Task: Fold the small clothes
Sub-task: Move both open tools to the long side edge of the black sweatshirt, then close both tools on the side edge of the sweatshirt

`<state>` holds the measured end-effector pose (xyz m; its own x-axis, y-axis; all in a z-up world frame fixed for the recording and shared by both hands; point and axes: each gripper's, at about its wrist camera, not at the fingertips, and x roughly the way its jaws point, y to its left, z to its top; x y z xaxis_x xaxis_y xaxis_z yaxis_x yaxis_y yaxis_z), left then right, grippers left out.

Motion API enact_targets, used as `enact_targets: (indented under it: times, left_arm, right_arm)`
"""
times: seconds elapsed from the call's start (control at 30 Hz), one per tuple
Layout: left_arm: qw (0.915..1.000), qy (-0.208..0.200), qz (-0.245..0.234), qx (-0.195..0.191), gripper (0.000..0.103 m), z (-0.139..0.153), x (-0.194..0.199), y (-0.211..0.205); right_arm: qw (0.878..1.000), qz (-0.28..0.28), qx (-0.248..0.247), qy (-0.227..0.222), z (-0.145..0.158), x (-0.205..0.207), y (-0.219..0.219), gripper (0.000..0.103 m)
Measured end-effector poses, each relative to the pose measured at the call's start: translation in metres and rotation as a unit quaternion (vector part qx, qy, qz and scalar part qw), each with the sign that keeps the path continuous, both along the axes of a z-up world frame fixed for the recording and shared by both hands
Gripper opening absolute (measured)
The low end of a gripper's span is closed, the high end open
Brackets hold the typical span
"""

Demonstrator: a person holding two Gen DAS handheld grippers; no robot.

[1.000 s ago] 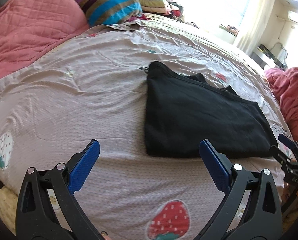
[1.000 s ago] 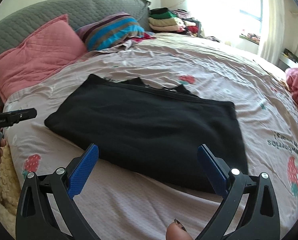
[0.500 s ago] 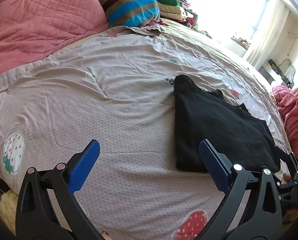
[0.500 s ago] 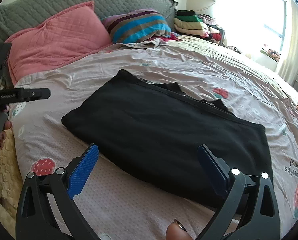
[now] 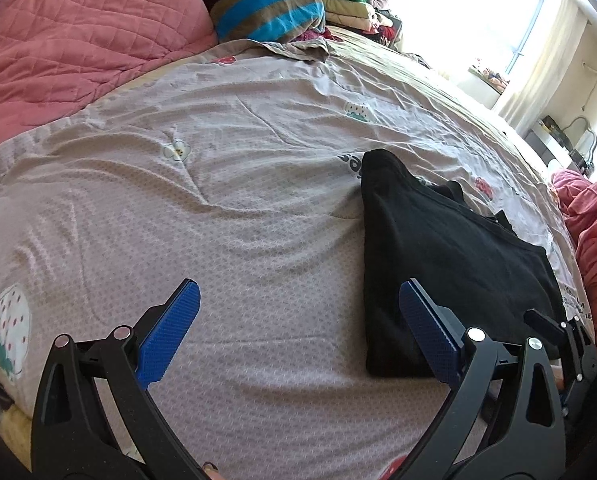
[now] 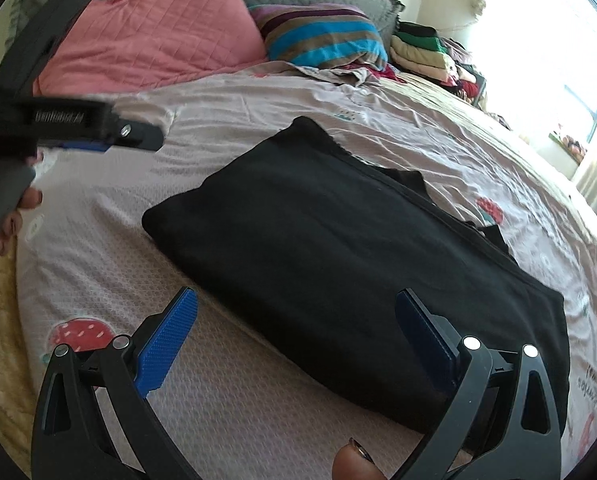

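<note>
A black garment point(image 6: 338, 248) lies folded flat into a long rectangle on the pinkish-grey bedspread point(image 5: 238, 220); it also shows in the left wrist view point(image 5: 450, 264) at the right. My left gripper point(image 5: 298, 320) is open and empty, above bare bedspread left of the garment's near-left corner. My right gripper point(image 6: 298, 324) is open and empty, just above the garment's near edge. The left gripper also shows at the left edge of the right wrist view point(image 6: 98, 136).
A pink quilted pillow point(image 6: 158, 36) and a striped pillow point(image 6: 322, 36) lie at the head of the bed. A stack of folded clothes point(image 6: 422, 52) sits beyond them. A pink blanket point(image 5: 594, 248) is bunched at the right.
Both grippers have swung left. The garment has slid rightward in both views. The left gripper now sits nearer in the right wrist view. Both jaws stayed open.
</note>
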<state>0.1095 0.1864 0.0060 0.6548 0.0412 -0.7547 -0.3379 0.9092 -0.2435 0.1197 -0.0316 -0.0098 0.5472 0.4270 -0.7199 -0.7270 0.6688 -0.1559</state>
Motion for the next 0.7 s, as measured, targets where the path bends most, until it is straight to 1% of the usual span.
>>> enact_targets:
  times: [0.2, 0.53, 0.63, 0.7]
  left_arm:
    - [0.9999, 0.008, -0.008, 0.003, 0.093, -0.004, 0.015, 0.001]
    - [0.9995, 0.027, -0.014, -0.004, 0.093, -0.015, 0.044, 0.005]
    - [0.9994, 0.031, -0.017, -0.005, 0.093, -0.017, 0.053, 0.005]
    - [0.9992, 0.035, -0.018, -0.006, 0.093, -0.019, 0.061, 0.005]
  right_arm:
    - [0.999, 0.001, -0.051, -0.014, -0.019, 0.007, 0.026, 0.099]
    - [0.996, 0.007, -0.079, -0.050, -0.030, 0.023, 0.061, 0.099]
    - [0.995, 0.005, -0.080, -0.064, -0.031, 0.028, 0.068, 0.099]
    - [0.994, 0.004, -0.070, -0.081, -0.027, 0.028, 0.069, 0.098]
